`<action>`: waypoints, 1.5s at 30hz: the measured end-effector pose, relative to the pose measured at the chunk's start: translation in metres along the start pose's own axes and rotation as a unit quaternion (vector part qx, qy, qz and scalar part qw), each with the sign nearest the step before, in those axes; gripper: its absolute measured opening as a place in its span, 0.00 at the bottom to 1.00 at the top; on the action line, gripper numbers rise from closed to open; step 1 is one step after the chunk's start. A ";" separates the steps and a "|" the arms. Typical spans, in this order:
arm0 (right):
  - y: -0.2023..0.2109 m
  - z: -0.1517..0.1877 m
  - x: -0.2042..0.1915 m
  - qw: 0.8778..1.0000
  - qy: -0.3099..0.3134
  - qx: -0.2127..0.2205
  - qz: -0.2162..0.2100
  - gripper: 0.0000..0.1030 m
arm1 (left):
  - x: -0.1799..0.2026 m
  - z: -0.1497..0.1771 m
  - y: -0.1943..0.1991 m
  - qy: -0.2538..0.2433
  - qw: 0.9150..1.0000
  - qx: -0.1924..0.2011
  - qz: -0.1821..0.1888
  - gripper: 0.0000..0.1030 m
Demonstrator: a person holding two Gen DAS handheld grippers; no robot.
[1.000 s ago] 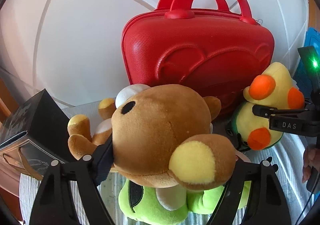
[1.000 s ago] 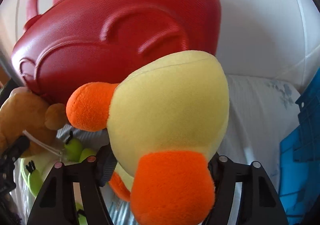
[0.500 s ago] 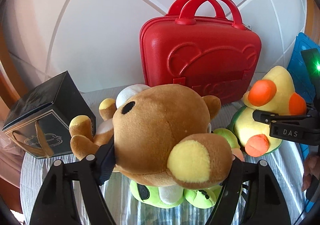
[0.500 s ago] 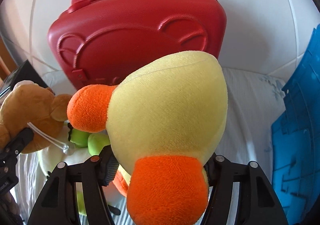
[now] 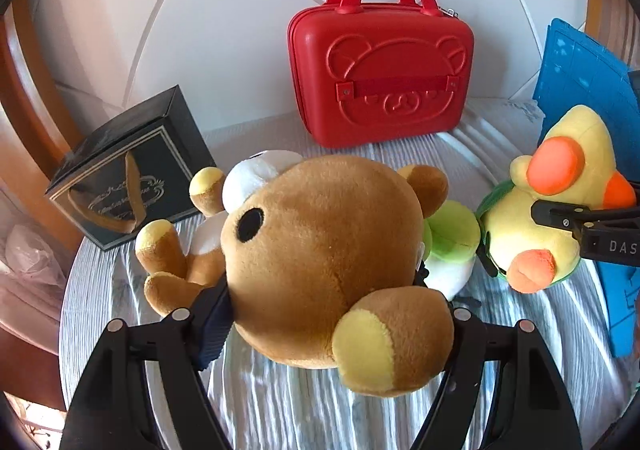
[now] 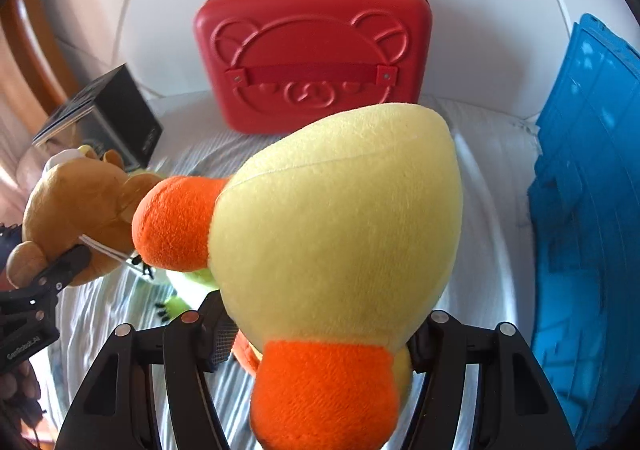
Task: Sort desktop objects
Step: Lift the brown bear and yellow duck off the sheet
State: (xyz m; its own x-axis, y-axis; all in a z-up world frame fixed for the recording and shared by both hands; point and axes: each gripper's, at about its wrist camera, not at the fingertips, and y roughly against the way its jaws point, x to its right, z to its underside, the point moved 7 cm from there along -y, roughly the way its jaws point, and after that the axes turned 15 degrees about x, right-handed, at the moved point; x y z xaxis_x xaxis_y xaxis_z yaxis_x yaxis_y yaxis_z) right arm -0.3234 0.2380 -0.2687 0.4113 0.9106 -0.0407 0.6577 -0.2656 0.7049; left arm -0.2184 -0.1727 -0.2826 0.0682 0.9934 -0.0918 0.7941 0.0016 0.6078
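Your left tongs (image 5: 328, 314) are clenched on the brown bear plush (image 5: 320, 250), held above the striped tabletop (image 5: 280, 410) — your right tongs (image 6: 320, 334) grip the yellow duck plush (image 6: 340, 218). A green frog plush (image 5: 448, 246) lies between them; the red case (image 5: 380, 78) stands upright behind.

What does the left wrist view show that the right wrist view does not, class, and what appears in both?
Only the left wrist view shows the left tongs shut on the brown bear's head, and the ornate front of the black box.

Only the right wrist view shows the right tongs shut on the yellow duck, filling the frame.

Both show the red bear case upright at the back, the blue crate, the green plush and the striped cloth.
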 end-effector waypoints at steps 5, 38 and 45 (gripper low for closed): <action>0.042 0.032 -0.015 0.999 0.011 -0.016 -0.030 0.62 | -0.008 0.019 0.043 0.021 1.000 -0.018 0.006 0.73; 0.213 0.017 -0.019 0.994 0.042 0.053 -0.088 0.63 | 0.017 -0.006 0.208 0.039 0.996 0.057 -0.060 0.73; 0.245 0.005 -0.007 0.991 0.044 0.070 -0.101 0.63 | 0.031 -0.023 0.230 0.043 0.994 0.073 -0.074 0.73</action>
State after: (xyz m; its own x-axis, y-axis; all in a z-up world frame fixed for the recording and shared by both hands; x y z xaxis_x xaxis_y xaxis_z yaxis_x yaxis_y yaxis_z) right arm -0.1626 0.1647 -0.0995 0.2103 0.9720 -0.1052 0.8044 -0.1109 0.5837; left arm -0.0474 -0.1392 -0.1273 -0.1024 0.9897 -0.0999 0.8711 0.1377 0.4714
